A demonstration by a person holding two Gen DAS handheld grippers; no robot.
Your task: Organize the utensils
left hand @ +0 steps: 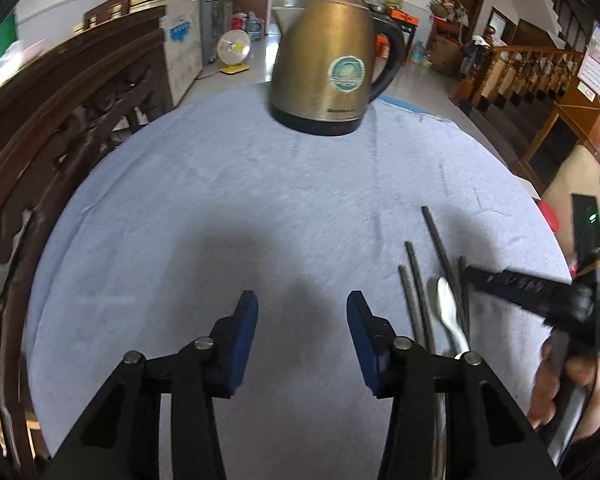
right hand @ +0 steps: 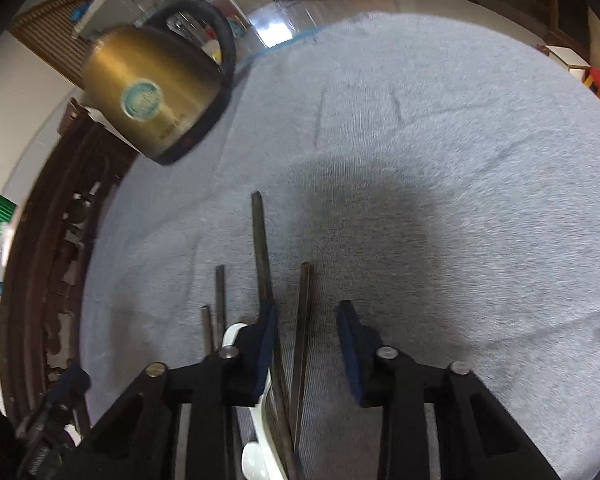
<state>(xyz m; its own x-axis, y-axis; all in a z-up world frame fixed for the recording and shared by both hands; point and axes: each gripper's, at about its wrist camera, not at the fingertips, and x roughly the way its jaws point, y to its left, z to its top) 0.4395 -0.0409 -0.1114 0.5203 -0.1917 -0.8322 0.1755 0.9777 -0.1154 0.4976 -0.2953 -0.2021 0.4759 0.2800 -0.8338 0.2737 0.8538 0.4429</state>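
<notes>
A: Item one, far left?
B: Carved dark wooden furniture (left hand: 60, 128) along the left edge of the tabletop (left hand: 220, 208), which wears a pale blue-grey cloth.

A: Next?
B: Left gripper (left hand: 302, 306): blue pads spread apart, nothing between them, bare cloth beneath.

A: Far edge, centre?
B: One brass-coloured kettle (left hand: 328, 64), upright, black base and handle, round blue sticker.

A: The utensils?
B: Four dark chopsticks (left hand: 440, 244) and one white spoon (left hand: 450, 312), lying together on the cloth near the right edge, roughly parallel.

A: And the right gripper (right hand: 306, 312)?
B: Jaws part open over the bundle; one chopstick (right hand: 304, 320) lies in the gap, pads not pressing it. Left pad overlaps another. A hand (left hand: 560, 384) holds the tool.
</notes>
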